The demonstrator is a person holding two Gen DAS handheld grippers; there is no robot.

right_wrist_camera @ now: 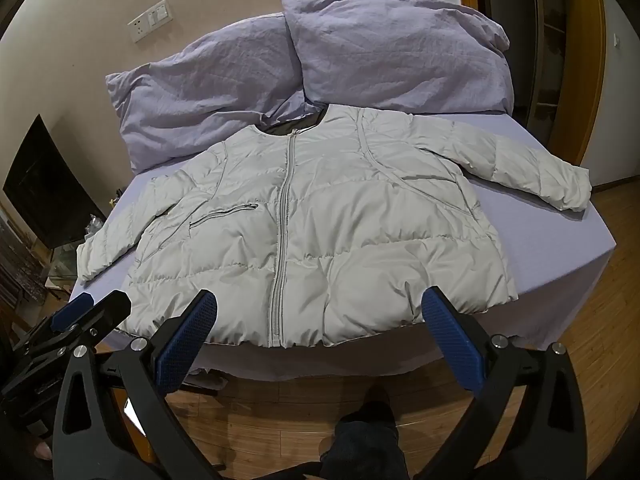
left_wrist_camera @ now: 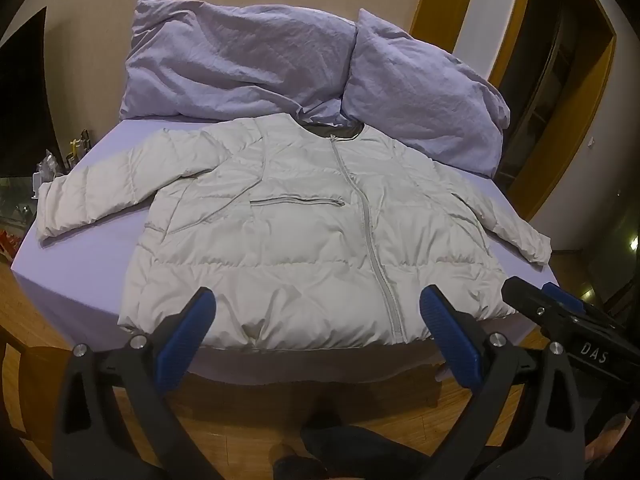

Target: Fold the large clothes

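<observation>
A pale grey puffer jacket [left_wrist_camera: 304, 232] lies flat and zipped on the lavender bed [left_wrist_camera: 84, 268], front up, both sleeves spread out, collar toward the pillows. It also shows in the right wrist view [right_wrist_camera: 320, 232]. My left gripper [left_wrist_camera: 318, 320] is open and empty, held above the jacket's hem at the bed's near edge. My right gripper [right_wrist_camera: 320, 320] is open and empty, also over the hem. Each gripper shows in the other's view: the right one at the lower right [left_wrist_camera: 560, 312], the left one at the lower left [right_wrist_camera: 88, 316].
Two lavender pillows [left_wrist_camera: 240, 60] [left_wrist_camera: 424, 92] lean on the wall behind the jacket. Wooden floor [right_wrist_camera: 280, 412] lies before the bed, with my dark-trousered legs [right_wrist_camera: 364, 436] on it. A dark screen [right_wrist_camera: 44, 188] and cluttered stand sit left; a wooden door frame [left_wrist_camera: 568, 128] right.
</observation>
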